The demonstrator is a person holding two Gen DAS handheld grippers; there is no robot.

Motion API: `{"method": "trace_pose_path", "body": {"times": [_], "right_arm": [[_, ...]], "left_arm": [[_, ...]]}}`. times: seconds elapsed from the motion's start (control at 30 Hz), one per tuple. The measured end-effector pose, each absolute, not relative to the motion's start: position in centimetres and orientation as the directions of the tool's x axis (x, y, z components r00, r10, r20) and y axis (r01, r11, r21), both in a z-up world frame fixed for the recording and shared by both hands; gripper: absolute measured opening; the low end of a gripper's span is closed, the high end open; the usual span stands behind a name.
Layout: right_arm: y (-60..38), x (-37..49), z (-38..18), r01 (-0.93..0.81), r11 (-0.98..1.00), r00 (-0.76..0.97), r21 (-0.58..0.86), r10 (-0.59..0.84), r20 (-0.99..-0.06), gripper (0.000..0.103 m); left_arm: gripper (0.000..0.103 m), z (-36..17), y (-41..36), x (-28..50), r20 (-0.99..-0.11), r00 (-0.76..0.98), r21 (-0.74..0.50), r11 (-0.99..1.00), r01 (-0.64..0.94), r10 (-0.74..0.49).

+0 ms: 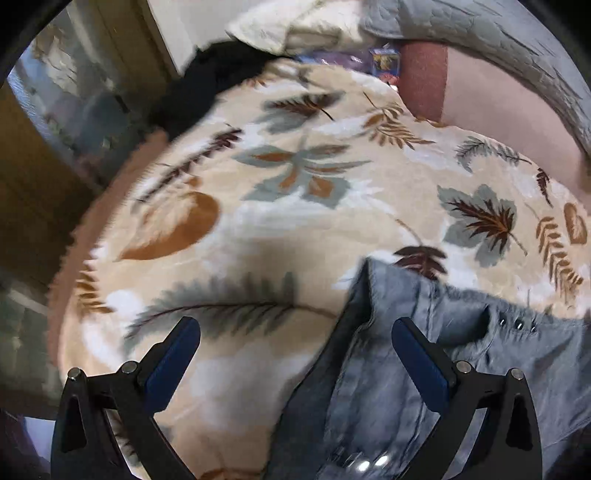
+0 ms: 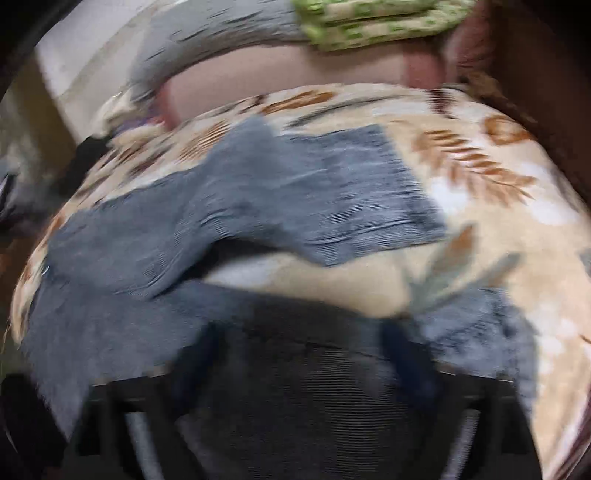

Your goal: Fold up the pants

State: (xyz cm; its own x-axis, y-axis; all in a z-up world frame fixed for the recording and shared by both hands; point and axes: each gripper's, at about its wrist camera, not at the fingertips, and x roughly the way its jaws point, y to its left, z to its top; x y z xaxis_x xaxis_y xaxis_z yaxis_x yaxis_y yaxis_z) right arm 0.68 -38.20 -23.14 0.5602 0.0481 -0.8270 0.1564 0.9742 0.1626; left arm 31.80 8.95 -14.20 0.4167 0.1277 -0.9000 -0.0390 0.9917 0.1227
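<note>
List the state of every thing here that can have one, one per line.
Pants: unfolded, spread rumpled over the blanket, one leg end lying flat.
Leaf-print blanket: spread out under the pants.
Left tongs: open, nothing pinched; one finger over the pants' edge.
Right tongs: open wide, blurred, grey cloth beneath them, not gripped.
Green patterned cloth: folded, lying at the far side.

The blanket [image 1: 258, 229] is cream, printed with leaves in rust brown, grey-green and dark maroon. On it lie grey-blue pants [image 2: 229, 206]. Beyond the blanket, a quilt [image 1: 480, 40] is pale grey, and a folded cloth [image 2: 376, 22] is cream patterned in bright green.
</note>
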Motion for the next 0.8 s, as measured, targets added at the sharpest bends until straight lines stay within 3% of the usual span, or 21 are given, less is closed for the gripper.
{"method": "trace_pose_path", "body": {"times": [0.1, 0.27, 0.37, 0.47, 0.53, 0.6, 0.67, 0.73, 0.8], "right_arm": [[-36.3, 1.1, -23.3, 0.128, 0.991, 0.538, 0.022, -0.051, -0.842, 0.103], [-38.0, 0.9, -21.3, 0.166, 0.976, 0.584, 0.144, 0.020, -0.811, 0.102], [-39.6, 0.6, -18.7, 0.185, 0.965, 0.660, 0.188, 0.019, -0.751, 0.102], [-42.8, 2.9, -17.1, 0.235, 0.945, 0.666, 0.227, 0.014, -0.746, 0.102], [-45.3, 5.3, -16.6, 0.276, 0.929, 0.665, 0.248, 0.003, -0.747, 0.101], [-47.8, 7.6, -16.7, 0.313, 0.906, 0.662, 0.286, 0.008, -0.749, 0.092], [-50.0, 10.8, -17.5, 0.358, 0.874, 0.626, 0.328, 0.036, -0.779, 0.076], [-51.3, 13.4, -18.4, 0.389, 0.860, 0.603, 0.330, 0.033, -0.797, 0.064], [-52.1, 15.3, -19.2, 0.409, 0.858, 0.583, 0.313, 0.018, -0.812, 0.063]], "left_arm": [[0.103, -15.7, 8.3, 34.0, -0.923, 0.373, 0.091, 0.996, -0.013, 0.089], [0.103, -17.2, 7.5, 35.9, -0.941, 0.335, 0.049, 0.999, -0.012, 0.050], [0.091, -17.6, 6.6, 36.5, -0.945, 0.327, 0.023, 1.000, 0.018, 0.016], [0.075, -18.2, 5.2, 36.8, -0.946, 0.325, 0.029, 0.997, 0.076, 0.002], [0.055, -19.0, 4.6, 37.2, -0.953, 0.303, 0.013, 0.996, 0.091, -0.016], [0.046, -19.8, 4.3, 37.6, -0.960, 0.275, -0.017, 0.995, 0.097, -0.043], [0.043, -20.1, 3.9, 37.6, -0.958, 0.284, -0.007, 0.994, 0.107, -0.038], [0.034, -20.1, 3.5, 37.7, -0.954, 0.298, -0.003, 0.992, 0.129, -0.042], [0.027, -20.0, 3.0, 37.6, -0.952, 0.302, 0.000, 0.988, 0.155, -0.047]]}}
